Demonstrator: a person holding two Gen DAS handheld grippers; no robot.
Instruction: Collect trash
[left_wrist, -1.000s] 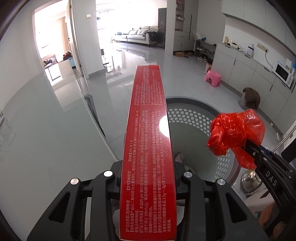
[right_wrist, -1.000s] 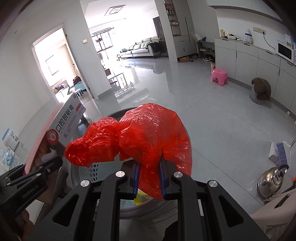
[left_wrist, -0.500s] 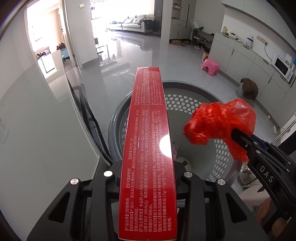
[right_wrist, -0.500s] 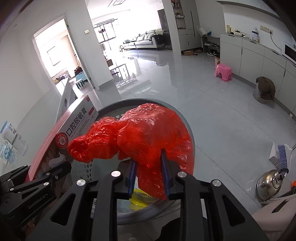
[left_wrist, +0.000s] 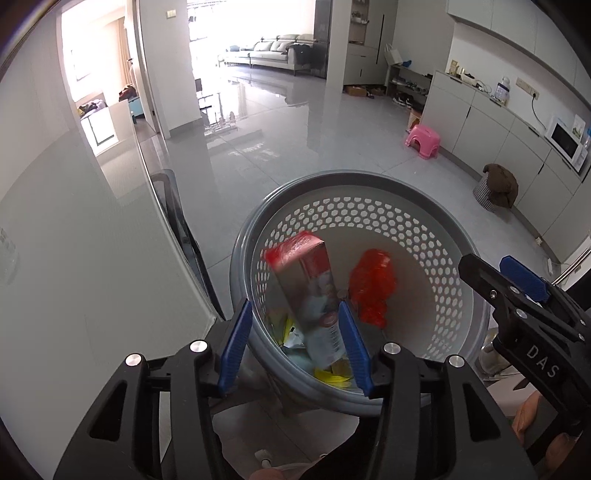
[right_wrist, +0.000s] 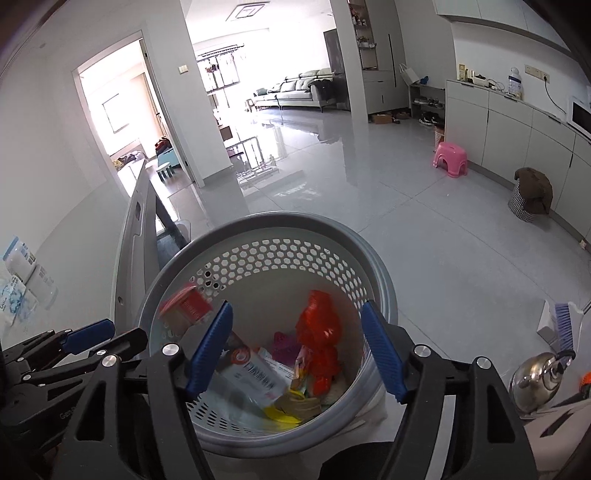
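A grey perforated bin (left_wrist: 424, 206) (right_wrist: 373, 258) stands on the floor below both grippers. The long red box (left_wrist: 310, 291) (right_wrist: 188, 306) lies tilted inside it, blurred. The crumpled red plastic bag (left_wrist: 371, 288) (right_wrist: 319, 343) is inside the bin too, above other wrappers (right_wrist: 258, 373). My left gripper (left_wrist: 295, 339) is open and empty over the bin's near rim. My right gripper (right_wrist: 297, 347) is open and empty over the bin; it also shows at the right of the left wrist view (left_wrist: 517, 295).
A white table edge (left_wrist: 110, 295) runs along the left, with tissue packs (right_wrist: 18, 288) on it. A steel kettle (right_wrist: 539, 376) and a brush (right_wrist: 563, 325) sit at the right. A pink stool (right_wrist: 450, 157) and a covered basket (right_wrist: 532, 194) stand on the far floor.
Both grippers have opened. The red box has dropped from my left gripper into the bin, and the red bag has dropped from my right gripper into it.
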